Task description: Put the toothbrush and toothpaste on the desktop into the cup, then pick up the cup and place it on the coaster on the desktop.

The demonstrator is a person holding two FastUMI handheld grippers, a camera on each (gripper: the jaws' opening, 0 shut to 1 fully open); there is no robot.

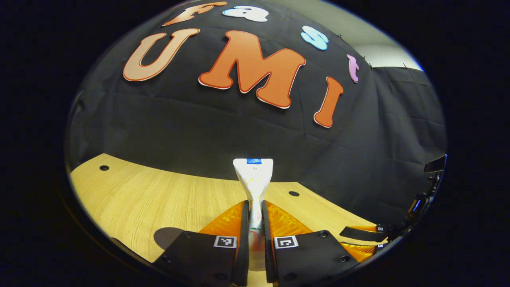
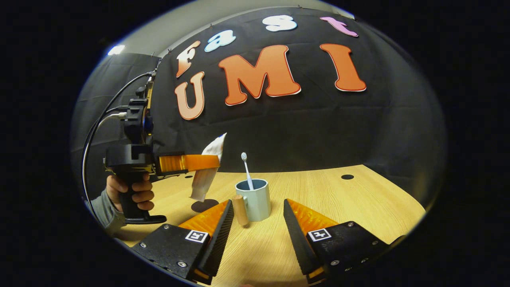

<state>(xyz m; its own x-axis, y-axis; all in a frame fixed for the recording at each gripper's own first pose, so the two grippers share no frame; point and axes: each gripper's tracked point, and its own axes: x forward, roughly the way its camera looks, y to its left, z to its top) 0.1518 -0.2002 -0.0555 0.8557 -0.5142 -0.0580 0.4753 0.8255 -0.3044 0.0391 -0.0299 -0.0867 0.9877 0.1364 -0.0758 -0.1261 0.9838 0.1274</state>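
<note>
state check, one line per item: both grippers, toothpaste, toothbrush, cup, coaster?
left gripper: shut on the toothpaste, held above the desk
toothpaste: off the desk, hanging tilted between the fingers, not in the cup
toothbrush: standing in the cup, head up
cup: upright on the desk, not on the coaster
coaster: bare, beneath the toothpaste
right gripper: open, empty, facing the cup

Your left gripper view rode low over the desk (image 1: 159,199) & faced the black wall, w/ the toothpaste (image 1: 254,179) right up close. Your right gripper view sat farther back, facing the same wall, w/ the cup (image 2: 255,199) near. Both saw the wall, the desk & the toothpaste; the right one also saw the left gripper (image 2: 199,162).
</note>
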